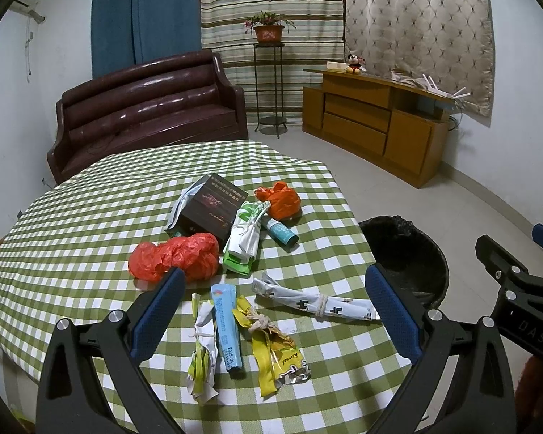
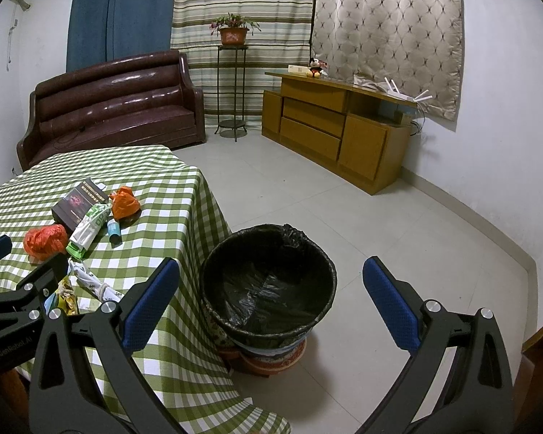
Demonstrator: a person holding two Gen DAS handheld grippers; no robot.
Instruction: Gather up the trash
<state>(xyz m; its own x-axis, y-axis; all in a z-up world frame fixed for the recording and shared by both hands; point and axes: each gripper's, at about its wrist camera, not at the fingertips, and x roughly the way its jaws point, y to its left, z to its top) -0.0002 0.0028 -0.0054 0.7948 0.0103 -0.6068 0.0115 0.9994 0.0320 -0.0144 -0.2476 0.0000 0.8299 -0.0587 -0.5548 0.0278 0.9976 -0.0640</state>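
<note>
Left gripper (image 1: pixel 275 311): jaws wide apart, holding nothing, above the near edge of the checked table (image 1: pixel 72 217).
Right gripper (image 2: pixel 271 311): jaws wide apart, empty, over the black-lined trash bin (image 2: pixel 213 311), which stands on the floor just beside the table's corner.
Nearest trash: tied white-green wrapper (image 1: pixel 201 354), blue tube box (image 1: pixel 227 325) and tied yellow wrapper (image 1: pixel 275 354) lie side by side between the left fingers.
Next: tied white wrapper (image 1: pixel 318 302), toward the bin.
Middle: red plastic bag (image 1: pixel 177 256), green-white pouch (image 1: pixel 244 242), teal bottle (image 1: pixel 280 231).
Farther: dark box (image 1: pixel 210 209), orange bag (image 1: pixel 280 200).
Beyond the table: brown sofa (image 1: pixel 148 108).
</note>
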